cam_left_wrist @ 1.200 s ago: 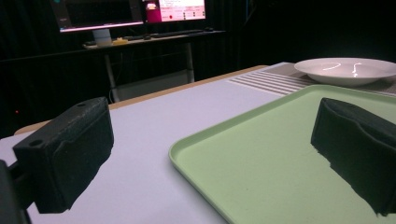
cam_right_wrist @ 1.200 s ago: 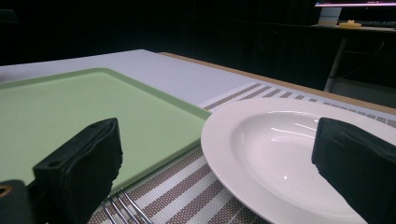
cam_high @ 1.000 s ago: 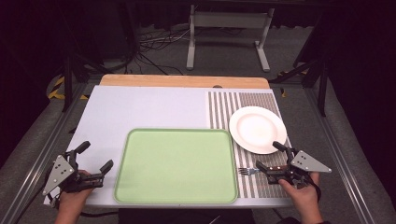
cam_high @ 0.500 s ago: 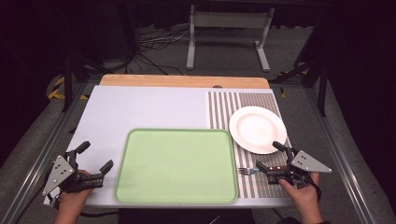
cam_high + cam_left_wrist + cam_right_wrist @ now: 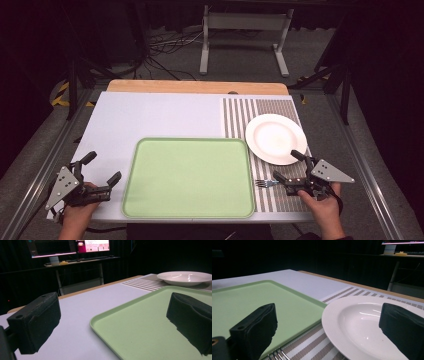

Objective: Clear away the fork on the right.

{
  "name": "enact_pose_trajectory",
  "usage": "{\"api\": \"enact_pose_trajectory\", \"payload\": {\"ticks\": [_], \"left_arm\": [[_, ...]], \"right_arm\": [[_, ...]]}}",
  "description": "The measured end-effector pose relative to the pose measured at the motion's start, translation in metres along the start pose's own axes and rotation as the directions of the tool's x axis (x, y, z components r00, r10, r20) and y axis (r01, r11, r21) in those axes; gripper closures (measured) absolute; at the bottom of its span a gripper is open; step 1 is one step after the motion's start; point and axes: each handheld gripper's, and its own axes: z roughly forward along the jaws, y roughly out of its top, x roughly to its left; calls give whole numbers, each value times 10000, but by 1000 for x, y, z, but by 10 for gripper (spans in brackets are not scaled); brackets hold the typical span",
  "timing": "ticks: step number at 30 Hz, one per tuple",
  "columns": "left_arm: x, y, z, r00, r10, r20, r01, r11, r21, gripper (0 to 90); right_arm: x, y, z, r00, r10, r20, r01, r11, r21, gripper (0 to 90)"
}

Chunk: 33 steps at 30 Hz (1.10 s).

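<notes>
A light green tray (image 5: 190, 177) lies at the table's front middle, nothing on it. A white plate (image 5: 276, 138) rests on the striped placemat (image 5: 250, 116) to its right. A metal fork (image 5: 267, 183) lies on the mat by the tray's right edge, tines toward the tray. My right gripper (image 5: 289, 165) stands open just right of the fork, near the plate's front rim (image 5: 352, 340); the fork's tines (image 5: 277, 355) show at its left jaw. My left gripper (image 5: 102, 168) rests open at the front left, beside the tray's edge (image 5: 105, 327).
A wooden strip (image 5: 197, 86) runs along the table's far edge. Metal rails (image 5: 35, 165) flank both sides. A stand (image 5: 245, 30) and cables lie on the floor beyond. A desk with monitors (image 5: 67, 247) stands in the dark background.
</notes>
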Motion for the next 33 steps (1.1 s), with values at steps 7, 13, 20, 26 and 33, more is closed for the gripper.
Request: {"api": "enact_pose_trajectory", "payload": {"ticks": [7, 13, 20, 26, 33], "left_arm": [[0, 0, 0, 10000, 7, -27, -7, 10000, 27, 0], [0, 0, 0, 10000, 22, -15, -22, 10000, 20, 0], [0, 0, 0, 10000, 56, -25, -56, 10000, 8, 0], [0, 0, -1, 10000, 52, -28, -52, 10000, 11, 0], [0, 0, 0, 10000, 70, -39, -70, 10000, -13, 0]], "right_arm": [[1, 10, 5, 9998, 77, -184, -79, 9999, -126, 23], [-3, 19, 8, 9984, 51, -565, -34, 9995, 314, 13], [-3, 32, 13, 9978, -179, -635, 247, 9938, 1084, 38], [-5, 44, 14, 9914, -833, -1011, 1033, 9717, 2127, 55], [-9, 65, 14, 9640, -1988, -1767, 2512, 8989, 3591, 104]]}}
